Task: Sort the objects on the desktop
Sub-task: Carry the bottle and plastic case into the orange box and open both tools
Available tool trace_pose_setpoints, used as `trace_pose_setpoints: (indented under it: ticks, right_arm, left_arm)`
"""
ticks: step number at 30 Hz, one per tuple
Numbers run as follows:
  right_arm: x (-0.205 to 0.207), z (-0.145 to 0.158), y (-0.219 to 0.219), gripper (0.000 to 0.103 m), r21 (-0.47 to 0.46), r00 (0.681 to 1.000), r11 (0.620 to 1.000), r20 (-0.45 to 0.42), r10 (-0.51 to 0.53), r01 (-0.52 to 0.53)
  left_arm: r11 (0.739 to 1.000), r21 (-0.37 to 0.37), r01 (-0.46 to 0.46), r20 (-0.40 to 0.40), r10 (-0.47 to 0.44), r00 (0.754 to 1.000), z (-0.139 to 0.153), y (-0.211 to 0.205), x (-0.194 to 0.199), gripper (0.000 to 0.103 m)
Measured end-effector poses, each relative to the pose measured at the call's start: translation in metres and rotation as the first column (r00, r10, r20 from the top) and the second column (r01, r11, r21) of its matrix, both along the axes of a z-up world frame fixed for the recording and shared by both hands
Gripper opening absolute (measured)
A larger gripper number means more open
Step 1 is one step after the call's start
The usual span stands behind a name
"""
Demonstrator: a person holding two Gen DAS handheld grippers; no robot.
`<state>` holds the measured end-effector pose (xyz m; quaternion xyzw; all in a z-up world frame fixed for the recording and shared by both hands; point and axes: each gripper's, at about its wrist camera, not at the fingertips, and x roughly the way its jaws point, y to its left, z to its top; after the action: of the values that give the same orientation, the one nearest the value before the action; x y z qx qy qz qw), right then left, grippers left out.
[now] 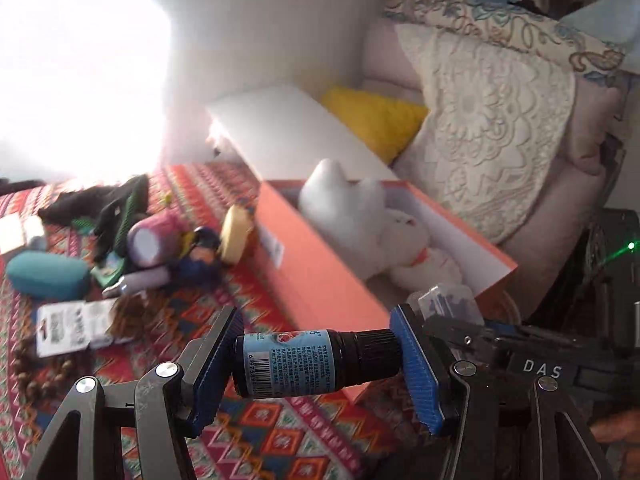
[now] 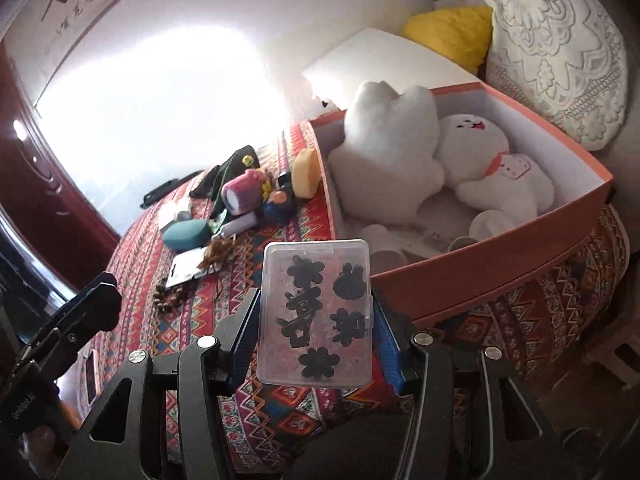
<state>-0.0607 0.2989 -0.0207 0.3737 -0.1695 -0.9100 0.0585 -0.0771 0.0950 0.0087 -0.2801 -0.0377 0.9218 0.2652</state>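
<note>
Bottle [image 1: 304, 362] label: barcode, tiny unreadable print; "DAS" on right gripper [image 1: 543, 369].

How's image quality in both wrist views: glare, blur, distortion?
Left wrist: window glare washes out the upper left; clutter and orange box are motion-smeared, while the bottle in the left gripper stays sharp. Right wrist: the same glare bleaches the wall, strong fisheye curvature bends the box rim, and the clear case in the right gripper is crisp.
</note>
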Motion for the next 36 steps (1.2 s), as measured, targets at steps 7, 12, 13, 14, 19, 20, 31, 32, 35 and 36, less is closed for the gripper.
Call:
trace_pose_setpoints:
  ticks: [7,12,13,14,19,20,31,32,35,36]
  right_arm:
    - [0.000,0.022,0.055,0.055,0.006,0.991,0.993,-0.069,-0.115,0.115]
    - [-0.004,0.048,0.098,0.055,0.011,0.972,0.981,-0.140,-0.189,0.193]
    - [-0.006,0.052,0.106,0.055,0.013,0.967,0.978,-0.152,-0.204,0.208]
    - [-0.008,0.056,0.114,0.055,0.011,0.963,0.975,-0.162,-0.217,0.222]
    - [-0.025,0.066,0.151,0.055,-0.002,0.945,0.961,-0.181,-0.272,0.276]
    - [-0.029,0.067,0.158,0.055,-0.004,0.943,0.959,-0.180,-0.281,0.285]
    - [-0.089,0.036,0.197,0.061,-0.016,0.949,0.953,-0.091,-0.302,0.302]
    - [-0.094,0.031,0.197,0.079,-0.016,0.952,0.955,-0.072,-0.297,0.296]
    - [-0.103,0.019,0.193,0.094,-0.025,0.959,0.959,-0.032,-0.283,0.282]
    - [-0.103,0.017,0.191,0.094,-0.024,0.961,0.962,-0.030,-0.274,0.273]
  left_arm:
    - [0.997,-0.009,0.083,-0.061,-0.083,0.995,0.033,0.054,-0.016,0.064]
    - [0.990,-0.016,0.138,-0.092,-0.139,0.986,0.052,0.098,-0.036,0.064]
    - [0.989,-0.018,0.148,-0.095,-0.149,0.984,0.054,0.108,-0.041,0.064]
    - [0.988,-0.019,0.156,-0.093,-0.157,0.983,0.056,0.117,-0.046,0.064]
    - [0.980,-0.025,0.195,-0.094,-0.197,0.976,0.061,0.160,-0.070,0.064]
    - [0.980,-0.027,0.199,-0.092,-0.200,0.975,0.061,0.168,-0.075,0.064]
    - [0.978,-0.016,0.206,-0.001,-0.206,0.978,0.030,0.216,-0.125,0.090]
    - [0.979,-0.011,0.204,0.010,-0.204,0.979,0.026,0.215,-0.127,0.090]
    - [0.982,-0.026,0.186,0.021,-0.185,0.982,0.019,0.209,-0.129,0.090]
    - [0.983,-0.023,0.179,0.024,-0.179,0.984,0.019,0.205,-0.129,0.090]
